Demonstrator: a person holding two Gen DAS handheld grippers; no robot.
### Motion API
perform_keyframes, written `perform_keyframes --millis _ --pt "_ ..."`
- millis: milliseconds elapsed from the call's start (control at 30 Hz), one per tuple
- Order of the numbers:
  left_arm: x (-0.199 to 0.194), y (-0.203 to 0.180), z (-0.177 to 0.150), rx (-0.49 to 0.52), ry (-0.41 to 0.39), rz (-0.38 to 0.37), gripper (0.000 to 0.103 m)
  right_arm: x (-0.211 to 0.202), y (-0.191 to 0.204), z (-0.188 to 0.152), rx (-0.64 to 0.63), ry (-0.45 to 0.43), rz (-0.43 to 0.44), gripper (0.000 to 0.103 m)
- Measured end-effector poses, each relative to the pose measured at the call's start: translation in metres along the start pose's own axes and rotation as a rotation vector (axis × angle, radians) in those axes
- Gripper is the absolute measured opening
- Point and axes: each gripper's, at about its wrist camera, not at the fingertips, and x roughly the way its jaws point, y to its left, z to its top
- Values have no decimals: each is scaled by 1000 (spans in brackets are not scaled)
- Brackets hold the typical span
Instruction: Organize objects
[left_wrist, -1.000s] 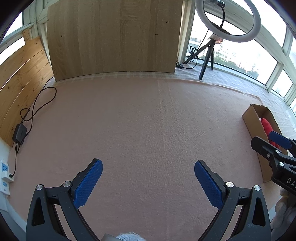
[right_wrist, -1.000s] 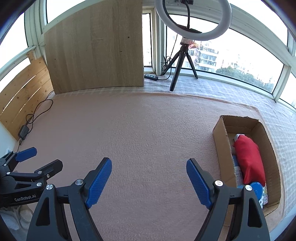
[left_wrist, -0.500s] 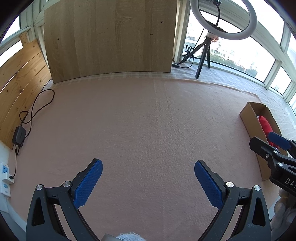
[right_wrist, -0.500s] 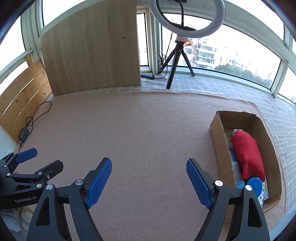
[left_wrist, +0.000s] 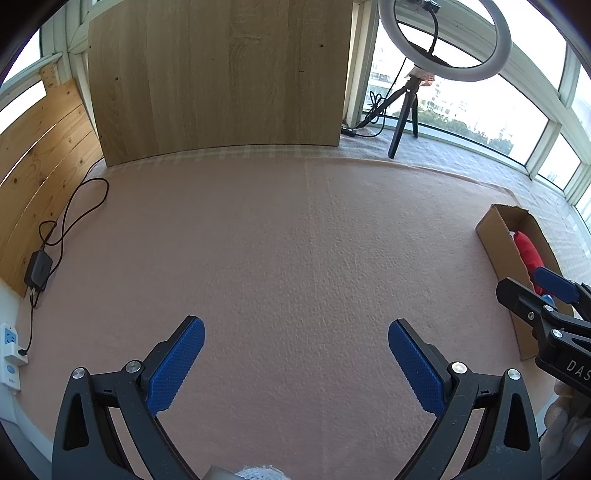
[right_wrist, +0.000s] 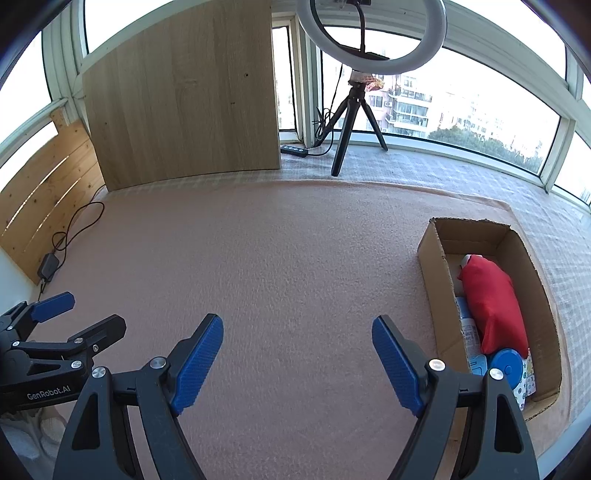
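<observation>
The left gripper (left_wrist: 295, 363) hangs over a bare stretch of pink carpet (left_wrist: 295, 240) with its blue-padded fingers (left_wrist: 175, 363) spread wide and nothing between them. The right gripper (right_wrist: 297, 363) is likewise wide apart and empty, over the same carpet, with the left gripper showing at the left edge of its view, also spread.

The box (right_wrist: 432, 266), an open cardboard carton, sits on the carpet to the right, near the carpet's right edge and just beside the right gripper's right finger in the right wrist view. Inside it lies a red bag (right_wrist: 493, 299) lengthwise along the middle. A white bottle (right_wrist: 469, 332) lies between the bag and the box's left wall, a blue round lid (right_wrist: 508, 365) sits at the bag's near end, and a patterned packet (right_wrist: 528, 380) is tucked in the near right corner. What the white item at the bag's far end is cannot be told.

In the left wrist view the box (left_wrist: 498, 243) is at the far right, partly hidden by the right gripper (left_wrist: 546, 299).

At the back a wood panel (right_wrist: 184, 99) stands upright at the carpet's far edge. Right of it a ring light (right_wrist: 369, 37) on a black tripod (right_wrist: 351, 122) stands before the windows, with a power strip (right_wrist: 293, 150) near its feet. A black cable (left_wrist: 74, 210) and adapter (left_wrist: 38, 269) lie along the left edge by a slatted wood wall (left_wrist: 40, 162)
</observation>
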Motion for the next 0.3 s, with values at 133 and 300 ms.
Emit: perform_keyframes --millis 133,300 --pt "1 0 -1 5 4 -4 101 0 -1 -1 2 3 -1 80" --pt "8 -2 -4 9 17 0 101 6 -4 -5 12 17 -8 80"
